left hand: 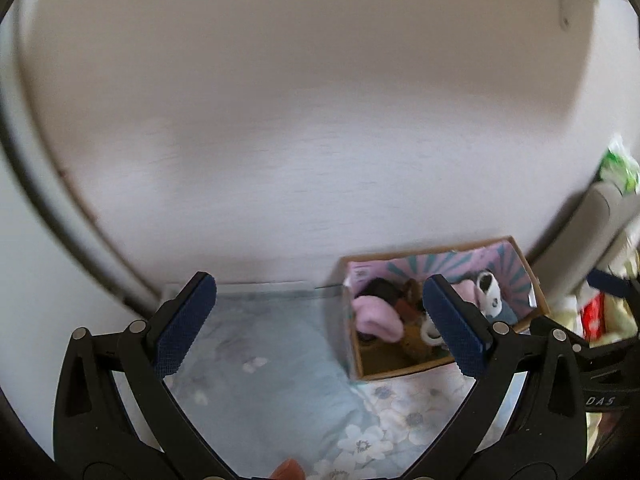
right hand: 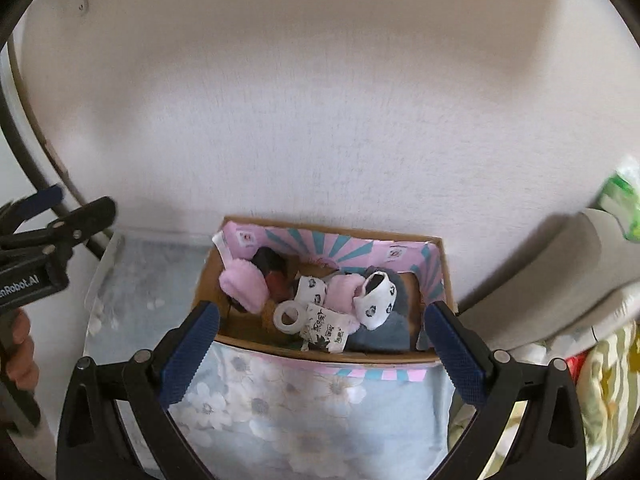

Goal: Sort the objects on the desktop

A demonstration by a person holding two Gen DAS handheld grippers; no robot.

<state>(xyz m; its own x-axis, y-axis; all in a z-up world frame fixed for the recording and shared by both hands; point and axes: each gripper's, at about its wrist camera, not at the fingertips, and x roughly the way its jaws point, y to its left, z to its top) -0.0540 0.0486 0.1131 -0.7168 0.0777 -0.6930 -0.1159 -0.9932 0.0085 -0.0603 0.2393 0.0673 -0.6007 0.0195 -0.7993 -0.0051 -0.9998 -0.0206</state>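
One cardboard box (right hand: 434,356) is sitting on a pale blue cloth (right hand: 312,416) printed with white flowers, its far side lying against a white wall (right hand: 320,100); all places below are given relative to this box. The box is showing brown outer card and an inner lining of pink with teal rays. Inside it are lying, counted: two pink fluffy pieces, one (right hand: 244,284) at the left end and one (right hand: 344,288) near the middle; three white fabric items printed with black motifs, namely one pouch (right hand: 378,300) right of middle, one small roll (right hand: 310,290) at the middle and one flat piece (right hand: 326,328) by the near wall; one white tape roll (right hand: 289,315) by the near wall; one dark grey cloth (right hand: 384,332) toward the right end; and dark brown and black items at the back left, too blurred to identify.

Two grippers are showing. The right gripper (right hand: 322,344) is hanging over the near edge of the box, its two blue-padded fingers spread wide, released and holding nothing. The left gripper (left hand: 320,320) is hovering left of the box, over the cloth, likewise spread wide and empty; in the right wrist view its body is bearing the partly cut-off lettering "nRobot.AI", with a hand (right hand: 20,344) gripping its handle.

To the right of the box a grey cushion (right hand: 560,272) is resting, with a green and white packet (right hand: 622,196) beyond it
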